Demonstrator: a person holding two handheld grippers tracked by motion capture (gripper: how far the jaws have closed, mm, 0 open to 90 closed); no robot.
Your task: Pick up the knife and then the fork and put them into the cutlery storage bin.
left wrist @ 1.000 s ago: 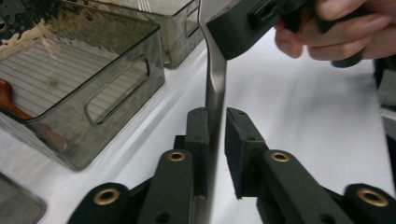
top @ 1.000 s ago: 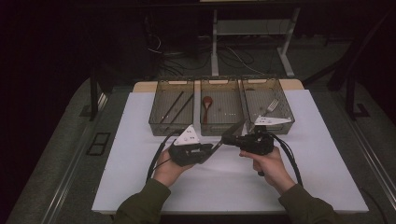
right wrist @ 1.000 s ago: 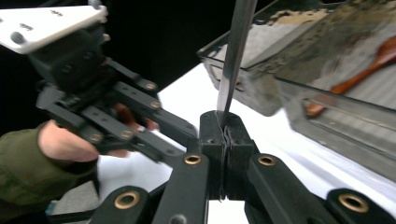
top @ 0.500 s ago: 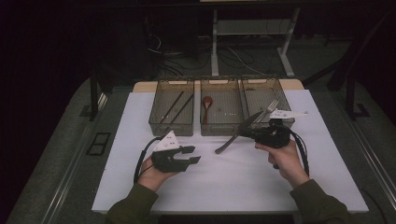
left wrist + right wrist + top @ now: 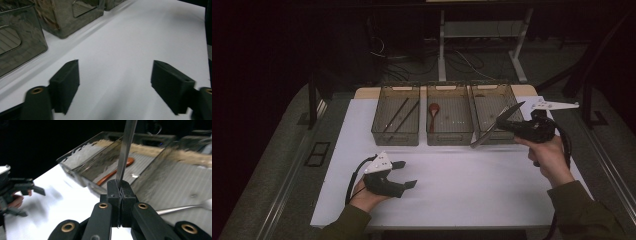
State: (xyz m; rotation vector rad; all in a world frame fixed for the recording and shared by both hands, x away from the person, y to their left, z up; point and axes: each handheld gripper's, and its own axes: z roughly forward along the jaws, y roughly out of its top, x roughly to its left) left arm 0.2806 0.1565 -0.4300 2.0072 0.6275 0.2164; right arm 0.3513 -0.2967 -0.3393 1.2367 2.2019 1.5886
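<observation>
Right gripper (image 5: 508,124) pressed shut on knife (image 5: 490,132), held tilted over front wall of right bin (image 5: 508,89) | left gripper (image 5: 407,174) spread, jaws just opened, nothing between, low over table (image 5: 472,190) | step judged: knife being carried to bin | next: blade to be lowered beside fork (image 5: 180,208), then released.

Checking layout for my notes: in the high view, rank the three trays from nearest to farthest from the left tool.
1. Left tray, holding dark sticks, closest to the left tool.
2. Middle tray, with the red spoon.
3. Right tray, far right.
</observation>
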